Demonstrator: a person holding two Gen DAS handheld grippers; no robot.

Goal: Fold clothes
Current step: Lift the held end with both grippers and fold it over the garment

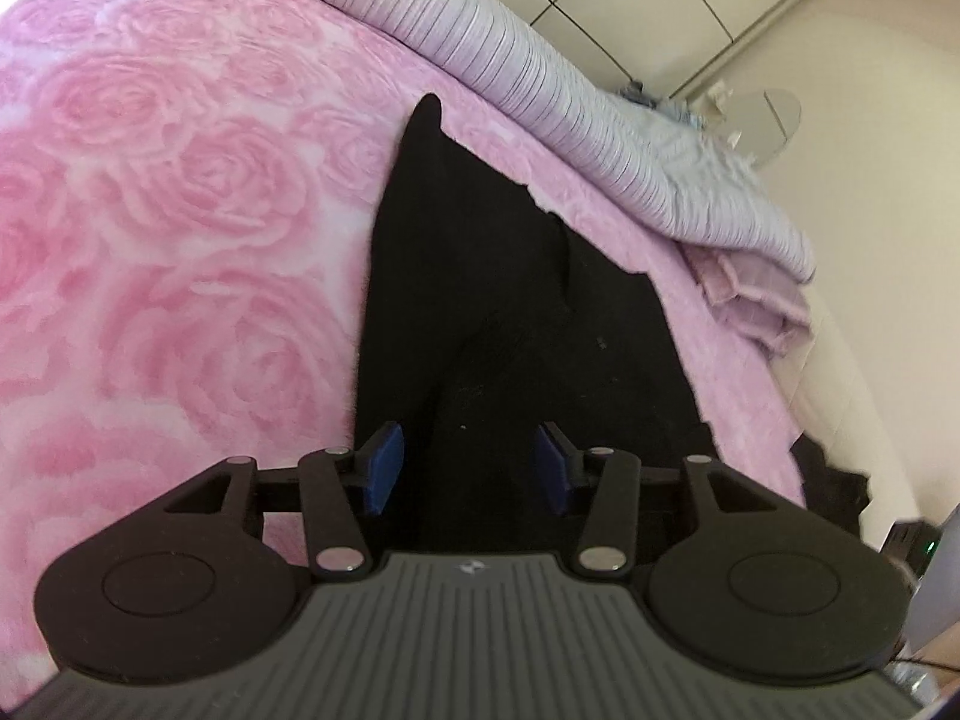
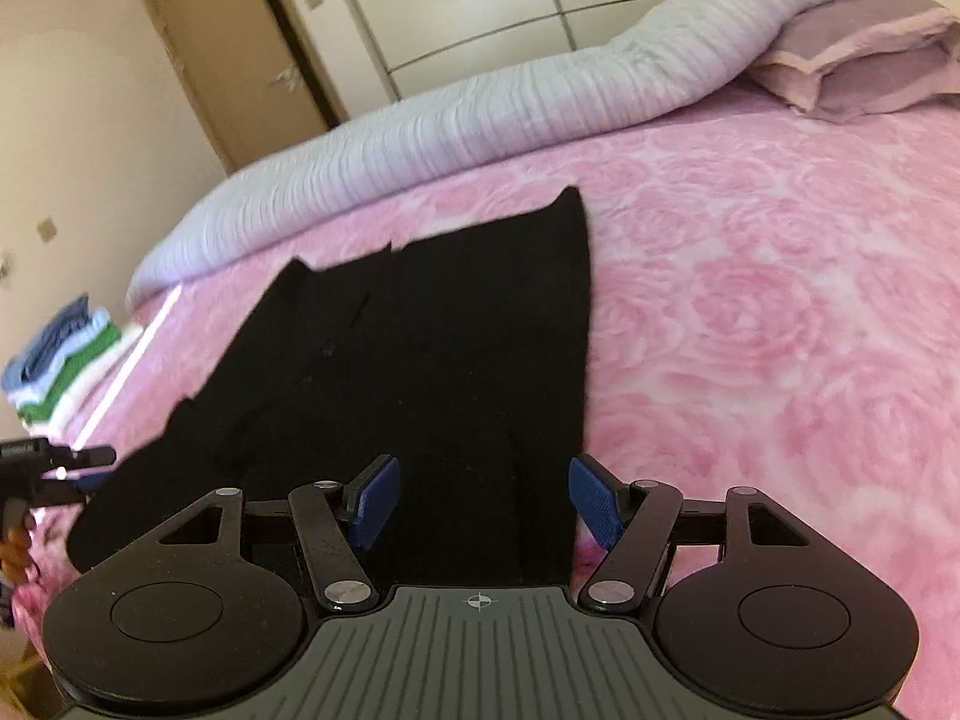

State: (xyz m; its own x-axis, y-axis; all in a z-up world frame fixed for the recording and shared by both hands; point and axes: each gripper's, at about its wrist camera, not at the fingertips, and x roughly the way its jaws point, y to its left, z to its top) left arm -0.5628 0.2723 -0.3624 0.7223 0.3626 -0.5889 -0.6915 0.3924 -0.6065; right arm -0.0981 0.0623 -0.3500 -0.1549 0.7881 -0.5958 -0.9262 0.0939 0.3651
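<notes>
A black garment (image 1: 510, 312) lies spread flat on the pink rose-patterned bed cover (image 1: 168, 228). It also shows in the right wrist view (image 2: 432, 360). My left gripper (image 1: 468, 465) is open, its blue pads (image 1: 384, 468) apart above the garment's near end, holding nothing. My right gripper (image 2: 483, 501) is open over the garment's near edge, with its blue pads (image 2: 594, 501) wide apart and empty. The left gripper also shows at the left edge of the right wrist view (image 2: 78, 468), beside the garment's left corner.
A rolled grey-lilac striped duvet (image 2: 480, 120) lies along the far side of the bed. A lilac pillow (image 2: 864, 54) sits at the far right. A stack of folded clothes (image 2: 66, 360) sits at the bed's left end. A door and wardrobe stand behind.
</notes>
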